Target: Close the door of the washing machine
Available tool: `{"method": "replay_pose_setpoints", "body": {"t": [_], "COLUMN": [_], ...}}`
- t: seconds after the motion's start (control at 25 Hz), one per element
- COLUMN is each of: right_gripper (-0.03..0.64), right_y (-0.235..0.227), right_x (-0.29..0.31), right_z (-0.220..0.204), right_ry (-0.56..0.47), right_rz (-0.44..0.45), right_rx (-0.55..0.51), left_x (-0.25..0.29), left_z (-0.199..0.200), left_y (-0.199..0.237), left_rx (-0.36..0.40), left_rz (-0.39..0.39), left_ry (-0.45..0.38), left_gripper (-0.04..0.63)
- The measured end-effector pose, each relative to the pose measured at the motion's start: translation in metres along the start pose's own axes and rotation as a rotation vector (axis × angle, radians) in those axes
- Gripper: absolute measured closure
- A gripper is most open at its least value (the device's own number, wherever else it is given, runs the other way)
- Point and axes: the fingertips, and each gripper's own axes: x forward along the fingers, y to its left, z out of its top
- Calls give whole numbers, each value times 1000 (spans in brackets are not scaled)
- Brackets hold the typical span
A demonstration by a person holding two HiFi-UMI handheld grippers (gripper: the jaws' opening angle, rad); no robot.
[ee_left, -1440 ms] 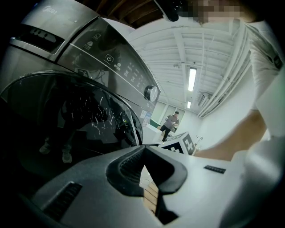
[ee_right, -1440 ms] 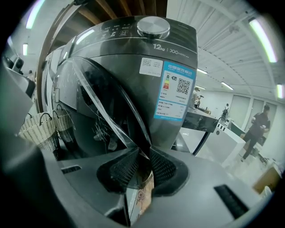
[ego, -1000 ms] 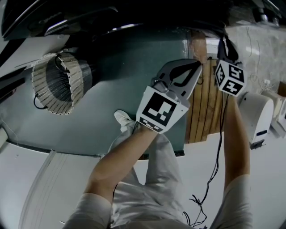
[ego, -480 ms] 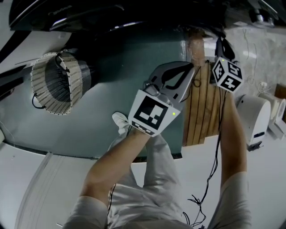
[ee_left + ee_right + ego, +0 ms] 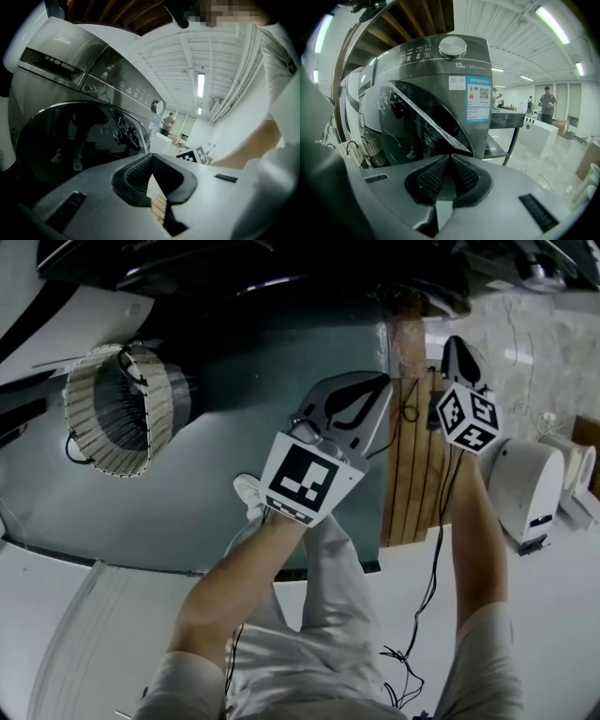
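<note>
Left gripper [image 5: 151,155]: jaws together, empty.
Right gripper [image 5: 450,157]: jaws closing, nothing between them.
Door [image 5: 417,126]: on the washing machine [image 5: 440,65] front, straight ahead of the right gripper and ahead-left of the left gripper.
Nearer hand: probably the right.

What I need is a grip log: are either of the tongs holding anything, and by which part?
Nothing is held. The left tongs are shut on nothing; the right tongs are closing with nothing between them.

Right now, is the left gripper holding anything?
No, in the left gripper view the left gripper has its jaws shut tip to tip, with nothing caught between them.
</note>
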Motion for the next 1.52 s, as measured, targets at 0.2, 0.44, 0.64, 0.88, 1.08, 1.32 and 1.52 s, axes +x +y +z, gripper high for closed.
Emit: {"method": "replay_pose_setpoints", "body": {"t": [0.2, 0.44, 0.64, 0.88, 1.08, 1.32, 1.52], "right_gripper": [604, 604, 604, 604, 580, 586, 594], "right_y": [27, 80, 135, 197, 230, 255, 259], "right_x": [-47, -114, -181, -276, -345, -400, -439], "right_z": [-5, 4, 56, 192, 286, 355, 387], "right_ry": [-38, -69, -125, -247, -339, -399, -439], "right_rz": [60, 193, 315, 545, 671, 743, 752], "right_rx": [52, 138, 195, 318, 317, 275, 210], "left_x": [-22, -62, -120, -199, -260, -320, -361], "left_z": [-4, -1, 34, 144, 223, 284, 322], "left_y": [-3, -8, -15, -39, -79, -115, -133], "left_rx": [-13, -22, -53, 11, 74, 110, 197], "left_rz": [18, 45, 92, 117, 112, 152, 210], "left_ry": [1, -6, -36, -124, -190, -265, -312], "left_gripper": [594, 594, 594, 594, 592, 594, 592]}}
